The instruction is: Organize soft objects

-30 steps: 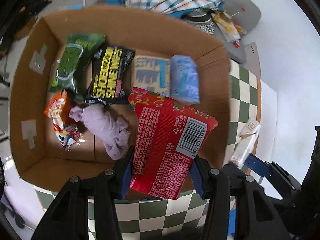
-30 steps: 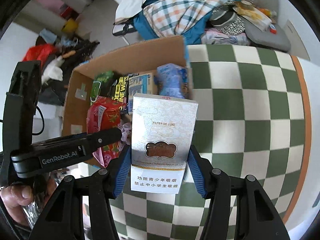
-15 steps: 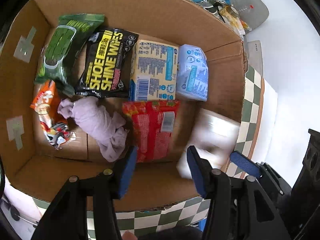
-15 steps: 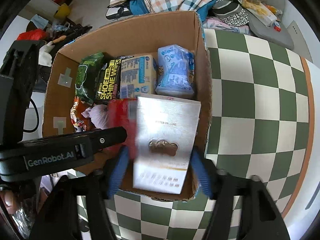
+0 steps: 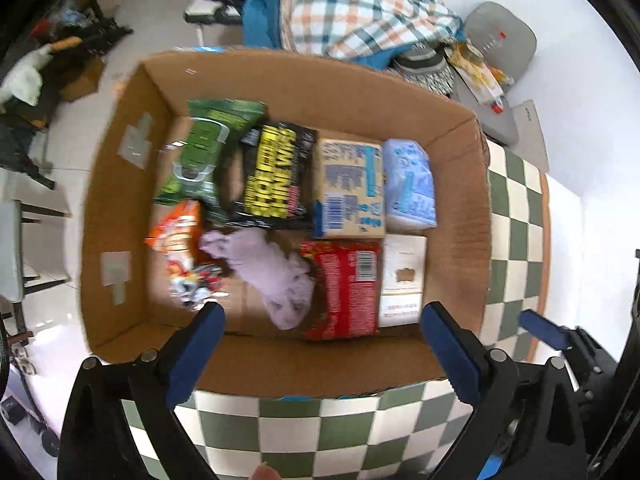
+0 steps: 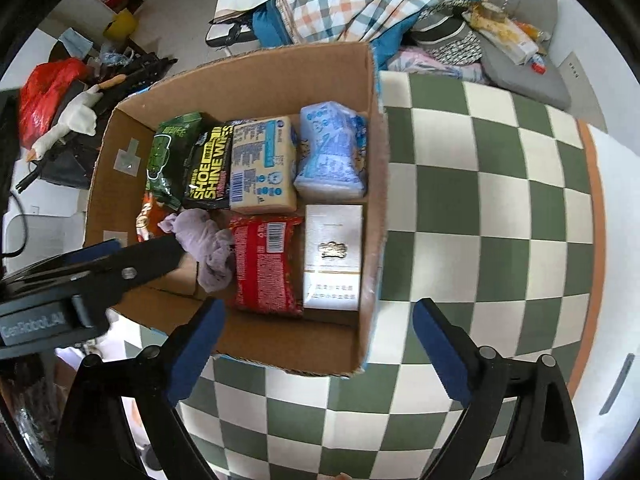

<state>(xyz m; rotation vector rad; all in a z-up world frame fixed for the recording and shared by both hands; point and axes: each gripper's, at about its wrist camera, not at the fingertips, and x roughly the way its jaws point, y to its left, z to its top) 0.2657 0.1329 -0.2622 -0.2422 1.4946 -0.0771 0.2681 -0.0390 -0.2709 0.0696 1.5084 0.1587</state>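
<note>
An open cardboard box (image 5: 320, 80) sits at the edge of the checkered table. On its floor a red snack packet (image 5: 346, 292) and a white carton (image 5: 402, 276) lie side by side, near a lilac cloth (image 5: 272, 268). Behind them lie a green wipes pack (image 5: 204, 148), a black shoe-wipes pack (image 5: 276, 172), a tan tissue pack (image 5: 348, 188) and a blue tissue pack (image 5: 410, 184). My left gripper (image 5: 323, 310) hangs above the box's near wall, its jaws opening with nothing between them. My right gripper (image 6: 320, 305) points down over the red packet (image 6: 264, 264) and carton (image 6: 332, 256), its jaws opening and empty.
An orange snack bag (image 5: 176, 240) lies at the box's left side. The green-and-white checkered table (image 6: 480, 200) stretches to the right of the box. Behind it are a pile of plaid clothes (image 6: 360, 0) and a grey cushion (image 6: 520, 68). Clutter covers the floor at the left.
Both grippers opened wide. The red packet left my left gripper and the white carton left my right gripper; both now lie on the box floor. The left gripper rose a little.
</note>
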